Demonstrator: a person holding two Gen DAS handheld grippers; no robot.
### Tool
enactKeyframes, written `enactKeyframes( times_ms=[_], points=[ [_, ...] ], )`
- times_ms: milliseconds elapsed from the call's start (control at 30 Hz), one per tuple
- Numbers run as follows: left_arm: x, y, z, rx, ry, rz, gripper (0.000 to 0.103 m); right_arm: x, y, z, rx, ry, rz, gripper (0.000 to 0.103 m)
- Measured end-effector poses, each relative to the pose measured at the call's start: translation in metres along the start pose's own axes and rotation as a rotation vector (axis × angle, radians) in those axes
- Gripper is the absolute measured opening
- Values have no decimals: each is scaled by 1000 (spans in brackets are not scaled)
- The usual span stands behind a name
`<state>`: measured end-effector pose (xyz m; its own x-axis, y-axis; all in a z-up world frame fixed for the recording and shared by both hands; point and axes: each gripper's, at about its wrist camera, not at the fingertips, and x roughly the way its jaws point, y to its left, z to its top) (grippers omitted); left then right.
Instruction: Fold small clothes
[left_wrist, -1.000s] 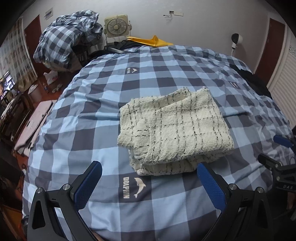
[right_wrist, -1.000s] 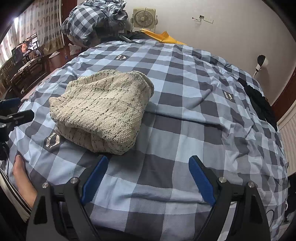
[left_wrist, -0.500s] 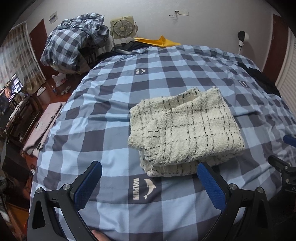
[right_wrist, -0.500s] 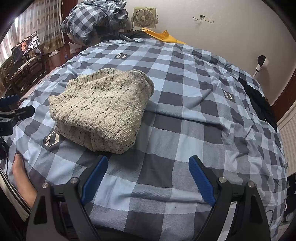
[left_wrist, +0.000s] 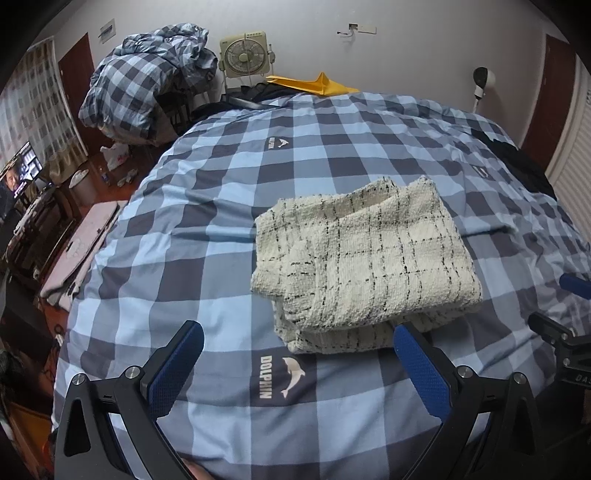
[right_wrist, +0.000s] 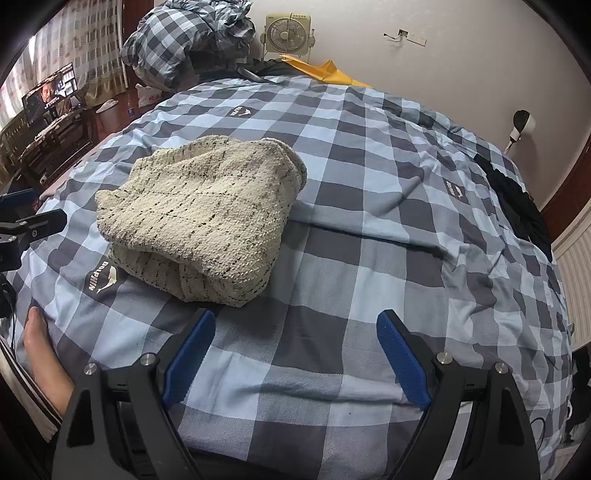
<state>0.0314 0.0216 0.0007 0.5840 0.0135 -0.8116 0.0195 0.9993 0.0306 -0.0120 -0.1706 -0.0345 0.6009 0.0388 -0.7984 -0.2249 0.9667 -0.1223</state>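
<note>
Lying folded into a thick bundle on the checked bed cover (left_wrist: 207, 229), the cream knitted garment (left_wrist: 369, 254) sits near the bed's near edge, just beyond the printed dolphin logo (left_wrist: 284, 376). The left tongs (left_wrist: 295, 365) are spread wide and hold nothing, hovering above the cover just short of the bundle's near edge. The right tongs (right_wrist: 295, 350) are likewise spread and empty, over bare cover to the right of the garment (right_wrist: 203, 218).

The fold looks close to finished, judging by the stacked layers, though the lower layer juts out unevenly at the near edge. To do this step well, I would square that protruding layer under the top one, pinching only the loose edge rather than the whole stack, since the soft, bulky knit probably slumps when lifted. Pressing lightly on top should flatten it. A heap of checked bedding (left_wrist: 147, 88) and a fan (left_wrist: 243, 55) sit well apart at the far end.
</note>
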Motion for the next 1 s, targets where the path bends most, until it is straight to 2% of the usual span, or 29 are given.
enactKeyframes(
  times_ms=[533,800,1000],
  points=[
    [3,-4,-3,13,29,-5,103,1,-2,-1,-2,5,-1,87],
    [14,-3,-5,-11,100,-73,103,2,-4,-2,-4,10,-1,87],
    [13,-3,-7,-5,101,-74,103,3,-5,-3,-5,12,-2,87]
  ],
)
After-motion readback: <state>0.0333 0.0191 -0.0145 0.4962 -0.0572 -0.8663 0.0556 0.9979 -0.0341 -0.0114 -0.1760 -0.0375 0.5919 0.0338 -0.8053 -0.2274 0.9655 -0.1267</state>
